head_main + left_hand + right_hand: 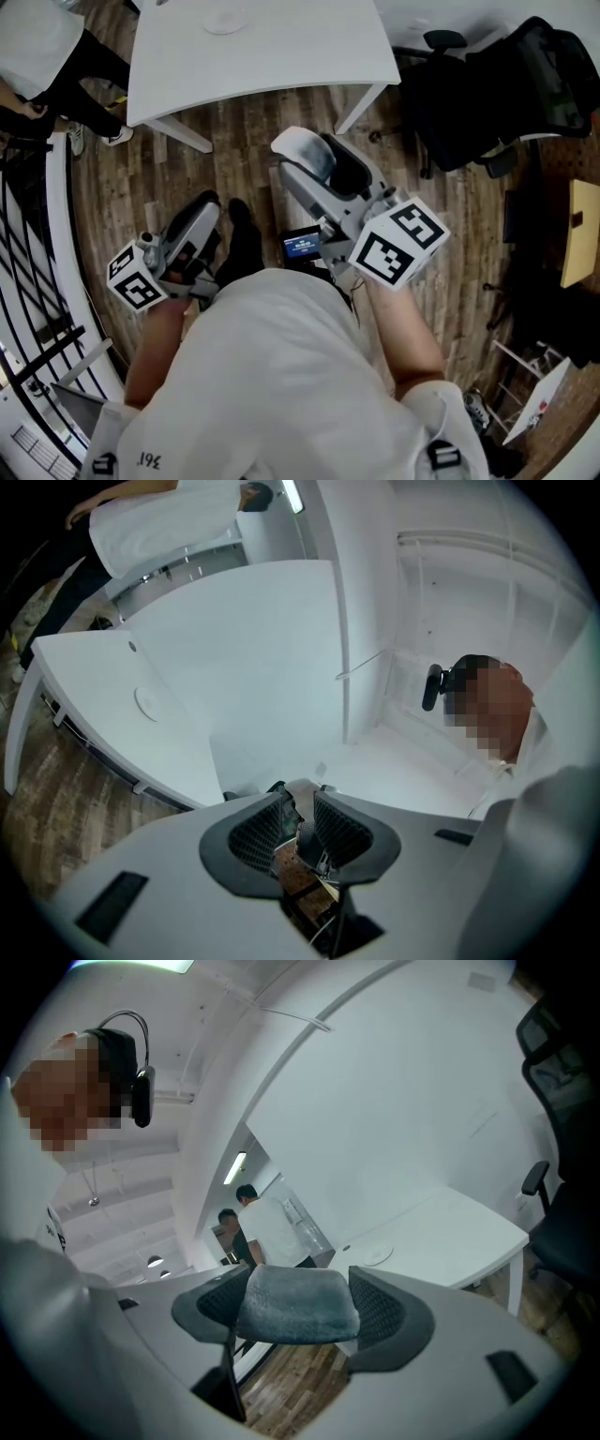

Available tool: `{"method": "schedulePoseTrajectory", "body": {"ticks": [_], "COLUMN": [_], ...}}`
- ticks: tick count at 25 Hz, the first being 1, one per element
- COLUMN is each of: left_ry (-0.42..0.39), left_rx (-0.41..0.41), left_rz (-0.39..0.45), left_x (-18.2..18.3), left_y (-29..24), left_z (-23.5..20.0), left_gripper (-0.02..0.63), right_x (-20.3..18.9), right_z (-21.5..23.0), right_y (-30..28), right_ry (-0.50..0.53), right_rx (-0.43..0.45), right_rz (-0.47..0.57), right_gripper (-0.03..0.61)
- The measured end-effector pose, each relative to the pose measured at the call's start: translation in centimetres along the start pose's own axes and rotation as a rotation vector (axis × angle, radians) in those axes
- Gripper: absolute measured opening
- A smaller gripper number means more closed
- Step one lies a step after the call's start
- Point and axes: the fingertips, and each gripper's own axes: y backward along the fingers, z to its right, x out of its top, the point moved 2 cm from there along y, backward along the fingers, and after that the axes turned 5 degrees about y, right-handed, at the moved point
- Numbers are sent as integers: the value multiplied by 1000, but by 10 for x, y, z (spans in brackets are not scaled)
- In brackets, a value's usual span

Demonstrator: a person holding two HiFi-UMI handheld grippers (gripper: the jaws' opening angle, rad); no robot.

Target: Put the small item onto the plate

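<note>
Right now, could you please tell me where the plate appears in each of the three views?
Head view: plate at the top edge, left of centre.
Left gripper view: plate in the left half, about mid-height.
Right gripper view: plate right of centre, just above the grey small item gripped in the right claw.
Shared landmark: the white table that the plate lies on.

White short-sleeved shirt (281, 375); left claw (300, 803), right claw (298, 1307) pale grey, black ribbed pads (384, 1320); black-white marker cubes (398, 246).
</note>
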Motion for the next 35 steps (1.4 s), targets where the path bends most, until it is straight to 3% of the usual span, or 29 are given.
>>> {"method": "schedulePoseTrajectory", "body": {"ticks": [14,19,24,35], "left_ry": [-34,-50,-58,-57], "left_rx": [-74,-93,-82,-56], "left_rz": [-96,-129,-109,-73], "left_x": [145,171,194,202], "left_y": [1,6,23,9], "left_z": [-71,-85,-104,-120], "left_gripper": [106,106,109,131], "right_x": [24,27,24,36], "right_z": [1,1,-9,12], "right_y": [-138,-170,-201,-230], "right_ry": [33,26,50,130], "right_rx": [-136,-171,-178,-136], "right_rz": [10,12,-6,-51], "right_gripper": [321,321,321,321]}}
